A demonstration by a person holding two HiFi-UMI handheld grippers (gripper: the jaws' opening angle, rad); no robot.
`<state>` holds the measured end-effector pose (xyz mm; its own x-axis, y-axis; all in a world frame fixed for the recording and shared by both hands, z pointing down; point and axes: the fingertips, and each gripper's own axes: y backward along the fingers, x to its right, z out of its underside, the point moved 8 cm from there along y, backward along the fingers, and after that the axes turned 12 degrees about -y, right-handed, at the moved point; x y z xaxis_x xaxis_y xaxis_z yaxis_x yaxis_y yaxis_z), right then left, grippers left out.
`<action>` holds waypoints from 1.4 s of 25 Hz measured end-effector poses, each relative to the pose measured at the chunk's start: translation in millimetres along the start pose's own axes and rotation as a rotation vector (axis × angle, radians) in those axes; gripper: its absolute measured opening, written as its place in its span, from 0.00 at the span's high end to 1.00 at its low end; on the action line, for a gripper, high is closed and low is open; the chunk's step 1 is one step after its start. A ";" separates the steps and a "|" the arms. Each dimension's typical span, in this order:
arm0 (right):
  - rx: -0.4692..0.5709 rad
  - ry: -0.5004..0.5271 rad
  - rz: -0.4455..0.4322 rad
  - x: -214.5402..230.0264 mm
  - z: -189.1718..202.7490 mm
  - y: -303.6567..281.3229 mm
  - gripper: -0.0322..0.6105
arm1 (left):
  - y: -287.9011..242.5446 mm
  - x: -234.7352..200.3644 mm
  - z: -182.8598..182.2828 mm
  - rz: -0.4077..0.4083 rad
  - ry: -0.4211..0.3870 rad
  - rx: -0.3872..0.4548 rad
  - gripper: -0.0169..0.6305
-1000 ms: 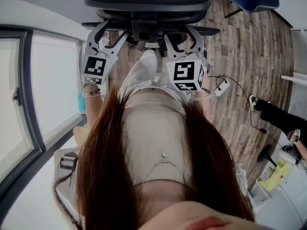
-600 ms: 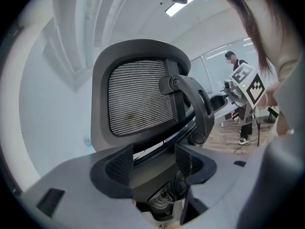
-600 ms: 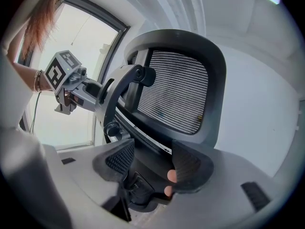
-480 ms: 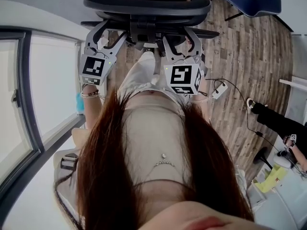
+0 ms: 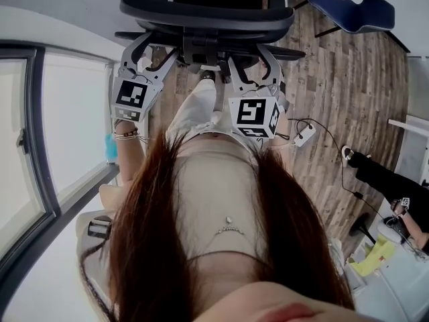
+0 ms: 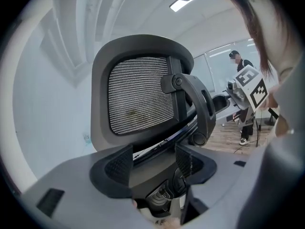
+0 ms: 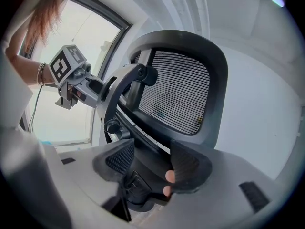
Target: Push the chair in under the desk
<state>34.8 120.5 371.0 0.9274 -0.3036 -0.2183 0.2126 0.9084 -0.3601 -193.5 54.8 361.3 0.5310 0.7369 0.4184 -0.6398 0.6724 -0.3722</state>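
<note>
Head view: the office chair (image 5: 204, 9) stands just ahead of the person, with the left gripper (image 5: 153, 51) and right gripper (image 5: 253, 58) at its back frame, jaws spread, straddling it. Pushing looks underway; next comes a steady, even shove forward.

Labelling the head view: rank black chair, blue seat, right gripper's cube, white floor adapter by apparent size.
1. black chair
2. blue seat
3. right gripper's cube, nearly as big, being nearer
4. white floor adapter

Office, mesh-backed swivel chair (image 5: 204, 9), wood-plank floor (image 5: 348, 79), glass partition wall (image 5: 40, 133)
</note>
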 end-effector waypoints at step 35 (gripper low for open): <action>0.005 0.000 0.009 30.6 -12.8 -60.6 0.57 | -54.7 -43.4 1.3 -0.002 -0.013 0.017 0.56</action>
<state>46.3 52.4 374.5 0.9292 -0.2957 -0.2217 0.2059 0.9124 -0.3538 -182.3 -14.0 364.5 0.5255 0.7343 0.4298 -0.6482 0.6727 -0.3568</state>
